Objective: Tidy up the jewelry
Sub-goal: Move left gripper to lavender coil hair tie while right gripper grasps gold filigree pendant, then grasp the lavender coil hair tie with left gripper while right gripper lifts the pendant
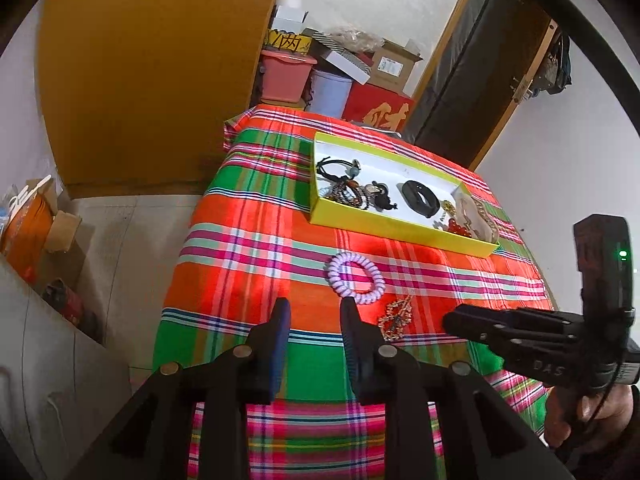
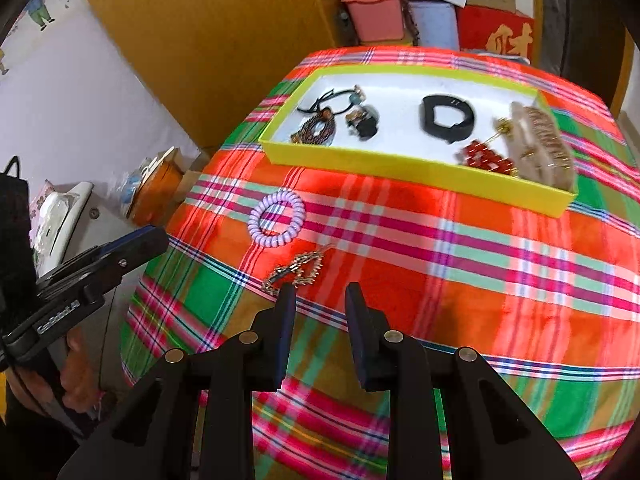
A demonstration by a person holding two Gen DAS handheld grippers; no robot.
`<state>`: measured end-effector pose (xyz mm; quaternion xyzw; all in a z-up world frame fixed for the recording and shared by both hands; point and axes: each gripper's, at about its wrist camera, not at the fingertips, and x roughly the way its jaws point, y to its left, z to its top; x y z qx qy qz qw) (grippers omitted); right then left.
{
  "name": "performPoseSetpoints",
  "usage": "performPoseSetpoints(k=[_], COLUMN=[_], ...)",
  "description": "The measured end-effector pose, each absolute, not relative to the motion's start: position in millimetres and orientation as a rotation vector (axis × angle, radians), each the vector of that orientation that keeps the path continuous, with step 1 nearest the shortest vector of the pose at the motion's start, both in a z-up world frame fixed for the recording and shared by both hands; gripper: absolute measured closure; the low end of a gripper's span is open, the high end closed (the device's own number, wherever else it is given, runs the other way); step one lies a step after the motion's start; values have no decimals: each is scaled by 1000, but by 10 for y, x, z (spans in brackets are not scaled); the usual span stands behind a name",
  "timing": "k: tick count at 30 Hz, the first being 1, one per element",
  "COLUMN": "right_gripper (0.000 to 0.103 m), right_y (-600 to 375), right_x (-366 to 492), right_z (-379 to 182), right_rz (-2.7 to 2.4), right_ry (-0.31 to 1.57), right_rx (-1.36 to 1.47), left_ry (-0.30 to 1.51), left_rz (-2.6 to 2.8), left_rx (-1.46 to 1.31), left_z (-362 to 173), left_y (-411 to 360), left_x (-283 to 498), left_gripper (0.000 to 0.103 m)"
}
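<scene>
A lilac spiral hair tie (image 1: 332, 276) (image 2: 256, 228) and a gold beaded piece (image 1: 396, 316) (image 2: 296, 268) lie on the plaid cloth (image 1: 260, 240) (image 2: 480, 260), in front of a yellow box (image 1: 400, 228) (image 2: 400, 168). The box holds a black band (image 1: 420, 198) (image 2: 446, 118), red beads (image 1: 460, 226) (image 2: 486, 158), dark bead bracelets (image 2: 316, 126) and a beige pouch (image 2: 540, 148). My left gripper (image 1: 315, 304) (image 2: 156, 236) hovers open just short of the hair tie, empty. My right gripper (image 2: 320, 290) (image 1: 450, 320) is open and empty, its left fingertip close to the gold piece.
Behind the table stand a pink tub (image 1: 286, 76), a blue tub (image 1: 330, 90), a red box (image 1: 378, 110) and cardboard boxes. A wooden panel (image 1: 152, 80) rises at the left. The table's left edge drops to a floor with an orange bag (image 1: 28, 232).
</scene>
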<state>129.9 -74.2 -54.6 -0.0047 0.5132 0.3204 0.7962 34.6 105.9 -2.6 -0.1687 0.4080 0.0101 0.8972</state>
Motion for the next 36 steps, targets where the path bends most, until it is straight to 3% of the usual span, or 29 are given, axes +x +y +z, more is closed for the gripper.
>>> performPoseSetpoints(k=[8,12,16,19,36], right_gripper=[76,67,67,80,82], right_y=[-477,-383,-356,-393,-904], right_x=[1427,1471,1454,1433,1484], right_z=[-708,-744,-736,-735,-684], right_rz=[677,673,667,641,605], right_ry=[1152,1166,1152,1141,1121], right_rx=[6,6,-44,-88,-48], left_ry=[843,844,847,849,912], left_rz=[43,45,39,27,-55], left_rx=[-378,-386,-391,-395,-367], left_z=[-91,-120,-141,-150,-311], left_y=[1267,1317,1334,1306,913], left_x=[333,342,366,402,836], left_gripper=[78,78,78,78,74])
